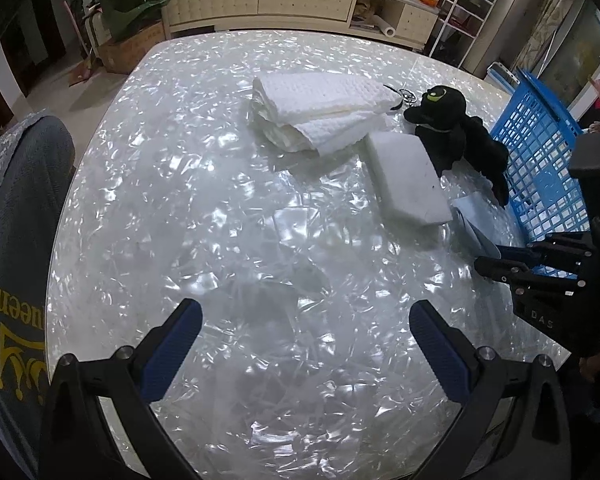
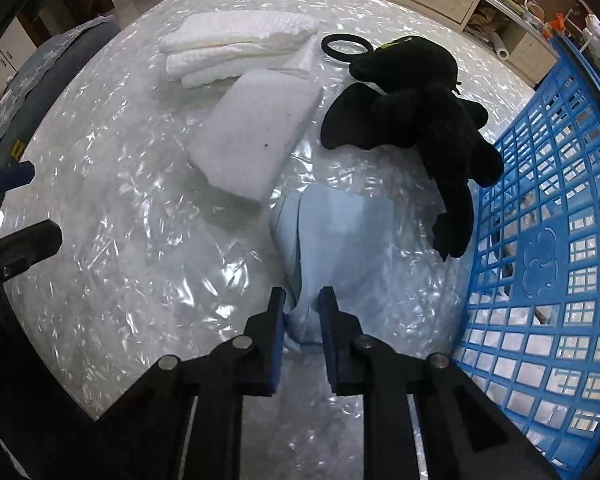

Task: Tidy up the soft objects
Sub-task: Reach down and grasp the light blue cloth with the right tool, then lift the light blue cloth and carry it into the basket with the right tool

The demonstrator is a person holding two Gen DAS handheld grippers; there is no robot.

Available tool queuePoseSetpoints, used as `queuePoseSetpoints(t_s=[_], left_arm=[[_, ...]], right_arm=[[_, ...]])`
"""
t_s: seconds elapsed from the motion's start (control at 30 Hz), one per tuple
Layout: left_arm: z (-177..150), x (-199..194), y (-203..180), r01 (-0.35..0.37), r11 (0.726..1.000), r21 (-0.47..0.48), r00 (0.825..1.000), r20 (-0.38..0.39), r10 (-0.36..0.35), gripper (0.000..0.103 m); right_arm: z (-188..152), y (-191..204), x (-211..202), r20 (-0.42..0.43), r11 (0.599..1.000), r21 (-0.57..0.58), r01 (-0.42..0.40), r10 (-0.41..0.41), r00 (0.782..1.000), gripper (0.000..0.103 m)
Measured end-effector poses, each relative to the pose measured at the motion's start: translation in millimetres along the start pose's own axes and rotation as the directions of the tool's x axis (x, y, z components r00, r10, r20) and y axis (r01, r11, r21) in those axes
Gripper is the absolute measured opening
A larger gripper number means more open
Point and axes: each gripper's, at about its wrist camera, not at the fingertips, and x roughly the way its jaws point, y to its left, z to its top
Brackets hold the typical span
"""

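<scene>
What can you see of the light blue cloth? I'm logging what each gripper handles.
The cloth is pale blue, thin, smooth fabric, loosely folded with a rounded fold on its left side. It lies on the table, between the sponge and the basket, just in front of the black plush. The right gripper is closed on its near end, bunching it there. Only an edge shows in the left view.

A lived-in home — a dining or living room.

A long cream sideboard along the wall is heaped with household clutter, a white wire rack holds bags, and a cardboard box sits on the tiled floor — beyond the glossy pearl-patterned table.
</scene>
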Motion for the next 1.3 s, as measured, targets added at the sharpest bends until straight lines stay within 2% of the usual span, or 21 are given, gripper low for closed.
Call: queuePoseSetpoints(t_s=[0.07, 0.23, 0.77, 1.1, 1.3], left_arm=[[0, -3, 1, 0.005, 1.000, -0.002, 1.000, 0.005, -0.005, 0.103], [-1, -14, 3, 0.012, 1.000, -0.016, 1.000, 0.019, -0.012, 0.103], [3, -74, -38, -0.004, 0.999, 0.049, 0.994, 0.108, -0.001, 0.103], [16, -89, -64, 0.010, 0.998, 0.065, 0.992, 0.124, -0.018, 0.103], [31, -81, -82, 0.013, 0.997, 0.079, 0.994, 0.110, -0.022, 0.103]], right_arm=[[1, 6, 0, -0.002, 1.000, -0.002, 0.008, -0.008, 1.000, 0.008], [3, 6, -4, -0.008, 0.999, 0.033, -0.036, 0.036, 0.999, 0.007], [-22, 4, -78, 0.124, 0.990, 0.046, -0.135, 0.128, 0.984, 0.007], [-35, -19, -132, 0.241, 0.984, 0.048, -0.172, 0.156, 0.958, 0.007], [-44, -58, -171, 0.328, 0.981, 0.088, -0.172, 0.135, 0.935, 0.007]])
